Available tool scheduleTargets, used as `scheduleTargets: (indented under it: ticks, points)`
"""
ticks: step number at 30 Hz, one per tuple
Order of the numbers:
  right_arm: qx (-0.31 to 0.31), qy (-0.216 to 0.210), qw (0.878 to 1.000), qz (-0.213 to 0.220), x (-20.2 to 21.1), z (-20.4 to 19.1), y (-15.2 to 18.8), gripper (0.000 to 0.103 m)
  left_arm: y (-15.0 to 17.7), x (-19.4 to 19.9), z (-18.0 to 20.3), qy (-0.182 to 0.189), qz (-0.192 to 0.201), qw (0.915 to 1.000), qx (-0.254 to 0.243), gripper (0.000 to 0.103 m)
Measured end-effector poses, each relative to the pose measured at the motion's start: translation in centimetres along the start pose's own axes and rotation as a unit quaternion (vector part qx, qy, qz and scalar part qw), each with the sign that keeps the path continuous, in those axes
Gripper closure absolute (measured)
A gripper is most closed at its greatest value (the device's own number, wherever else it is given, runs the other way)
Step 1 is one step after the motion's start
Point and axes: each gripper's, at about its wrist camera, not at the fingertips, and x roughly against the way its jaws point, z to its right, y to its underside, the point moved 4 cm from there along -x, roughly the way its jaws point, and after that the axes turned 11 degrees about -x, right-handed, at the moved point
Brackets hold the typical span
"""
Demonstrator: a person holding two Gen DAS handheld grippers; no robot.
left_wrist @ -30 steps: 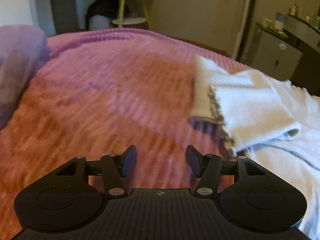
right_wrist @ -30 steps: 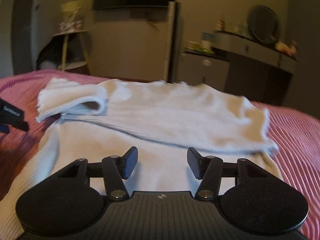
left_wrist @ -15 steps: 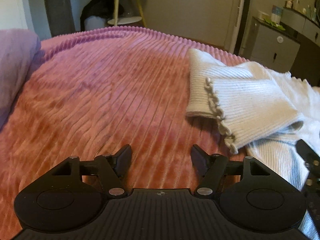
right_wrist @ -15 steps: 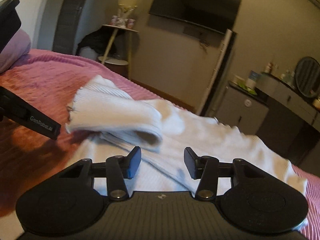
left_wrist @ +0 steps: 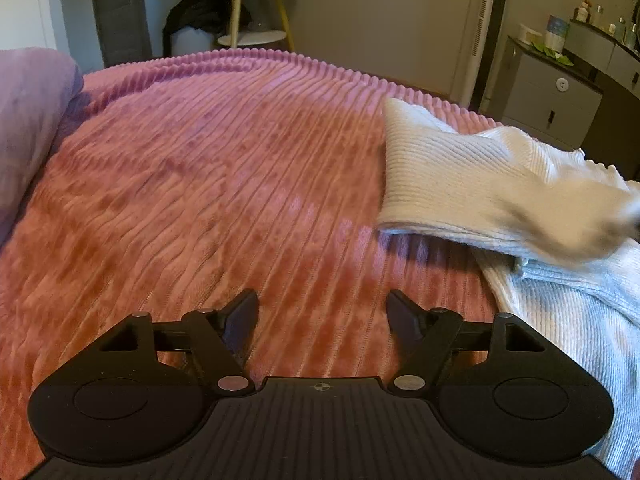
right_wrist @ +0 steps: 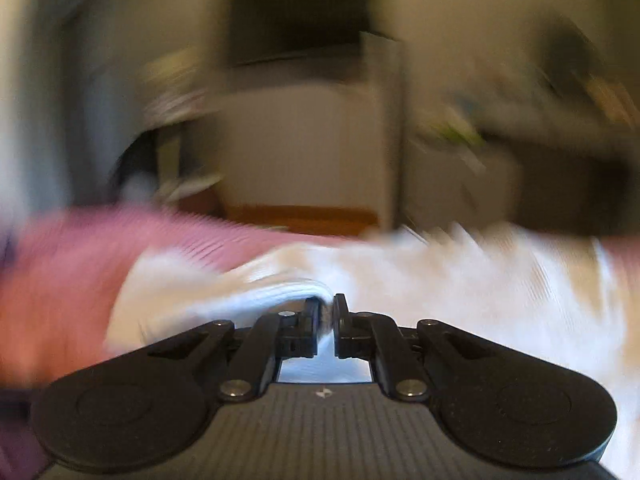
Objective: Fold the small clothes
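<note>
A white ribbed top point(left_wrist: 560, 280) lies on the pink ribbed bedspread point(left_wrist: 220, 200), at the right of the left wrist view. Its sleeve point(left_wrist: 460, 176) is folded across it, and the cuff end at the far right is blurred. My left gripper point(left_wrist: 322, 312) is open and empty, low over bare bedspread to the left of the top. In the blurred right wrist view, my right gripper point(right_wrist: 326, 314) is shut on a fold of the white sleeve point(right_wrist: 280, 292), with the rest of the top point(right_wrist: 460, 288) spread beyond it.
A purple pillow point(left_wrist: 28, 132) lies at the left edge of the bed. Beyond the bed stand a small round side table point(left_wrist: 256, 0), a tall white heater point(left_wrist: 484, 28) and a grey cabinet point(left_wrist: 548, 92) with bottles on top.
My right gripper has closed on the folded sleeve and is moving fast, blurring its view. The sleeve cuff has shifted to the right. My left gripper has opened a little wider and stayed over the bedspread.
</note>
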Motion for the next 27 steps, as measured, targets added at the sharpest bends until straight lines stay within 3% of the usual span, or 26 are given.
scheduleTargets:
  ticks: [3, 5, 6, 9, 11, 13, 15, 17, 23, 25, 27]
  points:
    - [-0.146, 0.032, 0.988, -0.035, -0.2, 4.7, 0.3, 0.092, 0.0, 0.2, 0.3, 0.009, 0.008, 0.9999, -0.002, 0.026]
    - [-0.178, 0.042, 0.982, -0.047, 0.1, 6.5, 1.0, 0.091, 0.0, 0.4, 0.7, 0.020, 0.014, 0.9997, -0.008, 0.026]
    - [-0.163, 0.044, 0.985, -0.044, 0.3, 6.4, 1.1, 0.091, 0.0, 0.4, 0.9, 0.024, 0.015, 0.9995, -0.011, 0.026]
    - [-0.012, 0.076, 0.997, -0.017, 1.1, 4.1, 1.2, 0.072, 0.1, 0.6, 1.7, 0.029, 0.020, 0.9991, -0.024, 0.025]
    - [0.102, 0.092, 0.990, 0.005, 1.2, 2.1, 1.4, 0.063, 0.0, 0.8, 2.1, 0.041, 0.017, 0.9987, -0.025, 0.025]
    - [0.200, 0.090, 0.976, 0.014, 1.5, 0.3, 2.0, 0.062, -0.1, 1.2, 2.4, 0.055, 0.022, 0.9980, -0.024, 0.025]
    - [0.284, 0.060, 0.957, 0.007, 2.0, -1.6, 3.1, 0.058, -0.2, 1.7, 3.0, 0.074, 0.024, 0.9965, -0.029, 0.024]
    - [0.356, 0.056, 0.933, 0.010, 2.4, -3.0, 4.3, 0.058, -0.2, 1.9, 3.7, 0.085, 0.023, 0.9952, -0.043, 0.024]
    - [0.526, 0.045, 0.849, 0.025, 2.8, -5.7, 7.2, 0.058, 0.2, 1.2, 4.1, 0.081, 0.011, 0.9946, -0.064, 0.023]
    - [0.582, 0.050, 0.811, 0.032, 2.6, -6.6, 8.3, 0.058, 0.2, 1.1, 3.8, 0.083, 0.010, 0.9947, -0.060, 0.023]
    - [0.610, 0.047, 0.790, 0.032, 2.7, -6.7, 9.1, 0.058, 0.2, 1.1, 3.6, 0.085, 0.009, 0.9948, -0.054, 0.023]
